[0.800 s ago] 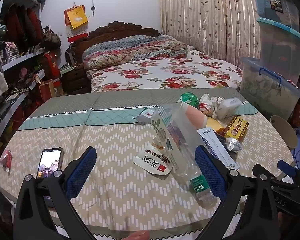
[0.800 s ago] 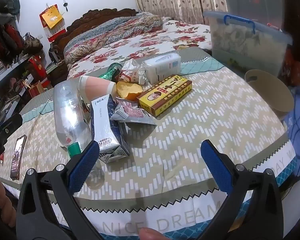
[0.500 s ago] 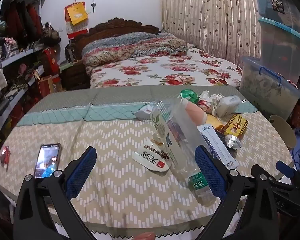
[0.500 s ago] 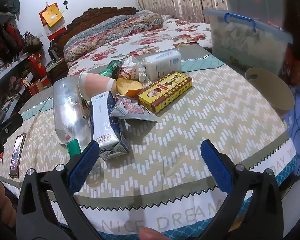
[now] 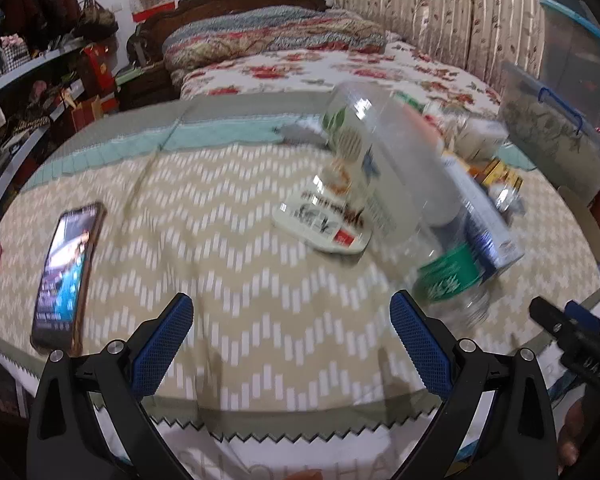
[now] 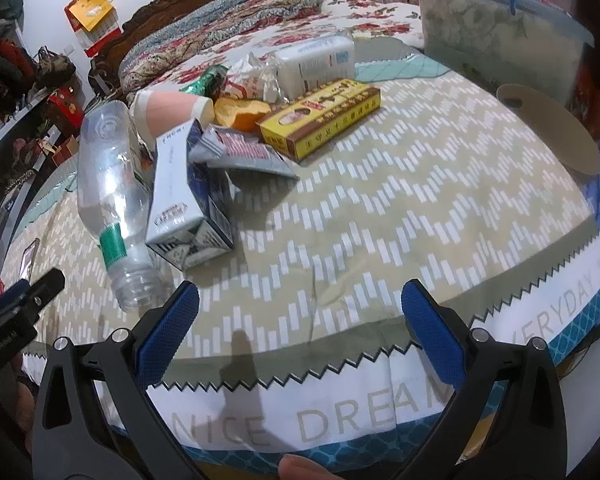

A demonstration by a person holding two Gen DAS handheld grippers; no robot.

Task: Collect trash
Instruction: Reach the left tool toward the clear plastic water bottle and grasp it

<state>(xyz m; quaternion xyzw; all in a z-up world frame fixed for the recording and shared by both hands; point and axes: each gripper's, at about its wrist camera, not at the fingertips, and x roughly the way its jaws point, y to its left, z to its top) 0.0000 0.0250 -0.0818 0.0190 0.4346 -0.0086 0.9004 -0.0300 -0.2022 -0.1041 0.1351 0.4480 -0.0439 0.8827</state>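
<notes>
Trash lies heaped on a round table with a zigzag cloth point(image 6: 380, 208). An empty clear plastic bottle point(image 6: 112, 184) with a green label lies on its side, beside a blue-and-white carton point(image 6: 180, 208), a grey wrapper point(image 6: 244, 152), a yellow box point(image 6: 320, 116), a pink cup point(image 6: 172, 108) and a white pack point(image 6: 316, 60). In the left wrist view the bottle point(image 5: 400, 184) rests past a flat white lid point(image 5: 320, 220). My left gripper point(image 5: 292, 344) is open over the cloth, short of the bottle. My right gripper point(image 6: 300, 332) is open above the table's near edge.
A phone point(image 5: 64, 272) lies at the table's left. A beige bin point(image 6: 548, 124) stands off the table's right side, beneath clear storage boxes point(image 6: 496, 20). A bed point(image 5: 320, 64) lies behind, shelves point(image 5: 32, 80) at the left.
Both grippers have moved forward over the table, so the trash looks nearer. The left view has swung and is blurred. Both stay open.
</notes>
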